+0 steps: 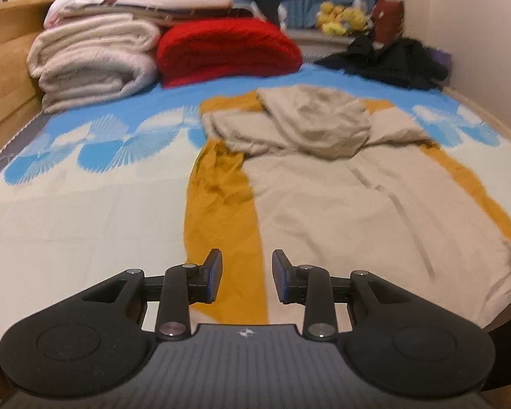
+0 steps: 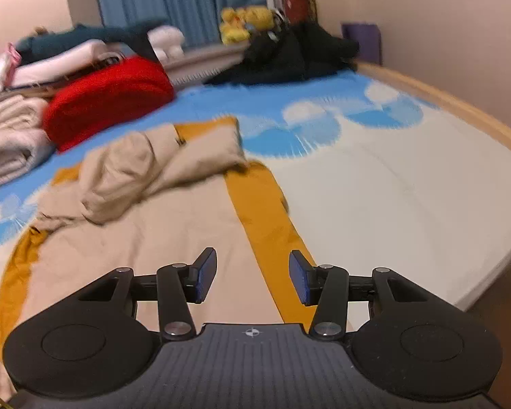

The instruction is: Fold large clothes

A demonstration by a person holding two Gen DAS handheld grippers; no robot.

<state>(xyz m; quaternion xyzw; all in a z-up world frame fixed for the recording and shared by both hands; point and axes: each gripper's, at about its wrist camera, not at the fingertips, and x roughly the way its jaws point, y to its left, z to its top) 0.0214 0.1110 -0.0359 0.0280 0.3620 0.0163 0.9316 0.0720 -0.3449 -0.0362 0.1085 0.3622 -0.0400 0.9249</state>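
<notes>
A large beige garment (image 1: 323, 197) with mustard side strips (image 1: 221, 211) lies spread lengthwise on the bed sheet (image 1: 85, 221). Its far end is bunched into a crumpled heap (image 1: 323, 122). My left gripper (image 1: 247, 272) hovers open over the left mustard strip near the garment's close end, with nothing between its fingers. In the right wrist view the same garment (image 2: 153, 238) fills the left half, and my right gripper (image 2: 252, 272) is open above the right mustard strip (image 2: 265, 211), holding nothing.
At the bed's far left, a red folded blanket (image 1: 228, 51) and a white quilt (image 1: 92, 61) sit under more stacked linen. Dark clothes (image 1: 391, 58) lie at the far right by the wall. Yellow plush toys (image 1: 340, 17) sit before a blue curtain. A wooden frame (image 1: 3, 68) edges the bed.
</notes>
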